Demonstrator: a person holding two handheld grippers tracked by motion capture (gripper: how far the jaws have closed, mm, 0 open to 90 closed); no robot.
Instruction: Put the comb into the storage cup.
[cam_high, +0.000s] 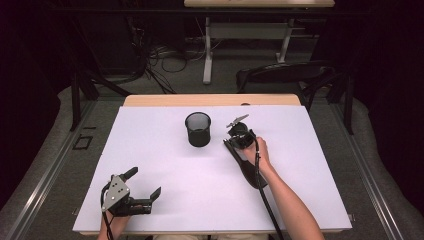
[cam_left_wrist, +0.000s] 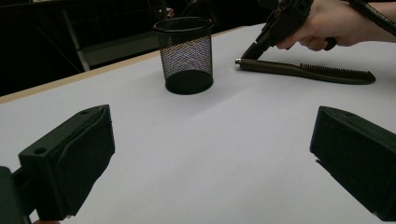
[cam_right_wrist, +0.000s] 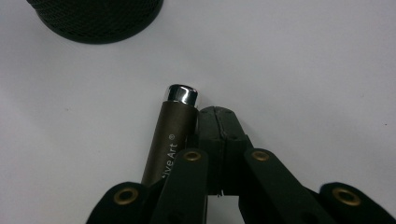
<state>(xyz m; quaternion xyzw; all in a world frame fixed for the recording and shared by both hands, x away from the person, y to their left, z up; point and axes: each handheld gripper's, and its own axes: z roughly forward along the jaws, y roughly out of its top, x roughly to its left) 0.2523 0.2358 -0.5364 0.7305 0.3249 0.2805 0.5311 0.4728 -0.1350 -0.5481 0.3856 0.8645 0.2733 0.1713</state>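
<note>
A dark brown hairbrush (cam_high: 248, 169) with a chrome-capped handle (cam_right_wrist: 173, 130) lies flat on the white table (cam_high: 310, 195), right of centre. A black mesh cup (cam_high: 198, 129) stands upright just left of the handle end. My right gripper (cam_high: 231, 142) points down at that end. Its jaws are shut together, resting on the table beside the handle (cam_left_wrist: 266, 65), with nothing between them. In its own view the right gripper (cam_right_wrist: 217, 122) has the chrome cap just to its left. My left gripper (cam_high: 143, 183) rests near the front left of the table, wide open and empty. The left gripper (cam_left_wrist: 215, 158) faces the cup (cam_left_wrist: 186, 56).
Beyond the table's far wooden edge (cam_high: 210, 100) stands a dark chair (cam_high: 285, 75), with a desk frame (cam_high: 207, 50) and floor cables (cam_high: 165, 55) behind. The cup's base (cam_right_wrist: 93, 18) is close ahead of the right gripper. White tabletop lies between the two grippers.
</note>
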